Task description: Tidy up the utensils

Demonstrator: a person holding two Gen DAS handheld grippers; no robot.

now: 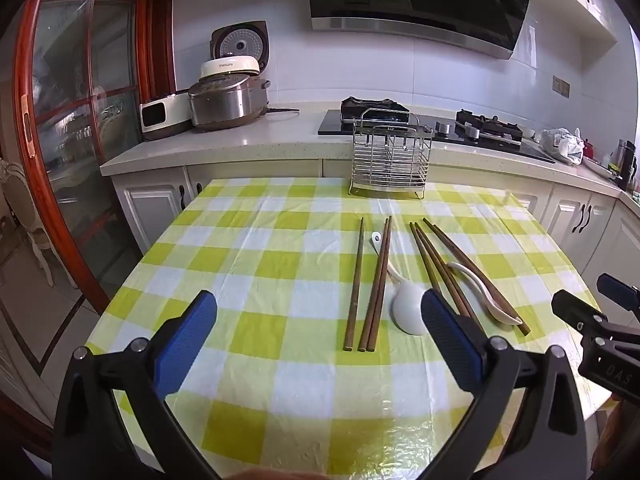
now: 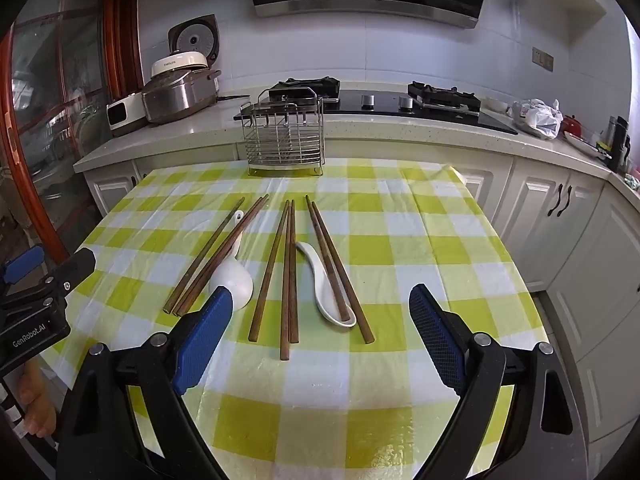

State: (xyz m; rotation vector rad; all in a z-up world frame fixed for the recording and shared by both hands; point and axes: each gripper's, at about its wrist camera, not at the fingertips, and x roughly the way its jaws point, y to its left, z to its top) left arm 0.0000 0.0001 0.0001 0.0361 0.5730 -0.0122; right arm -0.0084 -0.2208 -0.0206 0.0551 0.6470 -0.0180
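Note:
Several brown wooden chopsticks point(image 1: 372, 284) point(image 2: 286, 276) lie side by side on a green-and-white checked tablecloth. Two white ceramic spoons lie among them: a round ladle spoon point(image 1: 406, 308) point(image 2: 232, 276) and a flatter spoon point(image 1: 484, 288) point(image 2: 324, 284) under two chopsticks. A wire utensil rack point(image 1: 390, 156) point(image 2: 285, 136) stands empty at the table's far edge. My left gripper point(image 1: 318, 312) hovers open over the near table, left of the chopsticks' near ends. My right gripper point(image 2: 320, 304) hangs open above the chopsticks' near ends, holding nothing.
Behind the table runs a white counter point(image 1: 224, 144) with a rice cooker point(image 1: 228, 100) point(image 2: 180, 92), a gas hob point(image 1: 480, 128) point(image 2: 420, 98) and a plastic bag point(image 2: 536, 116). A red-framed glass door point(image 1: 60, 120) is on the left. White cabinets point(image 2: 580, 216) line the right.

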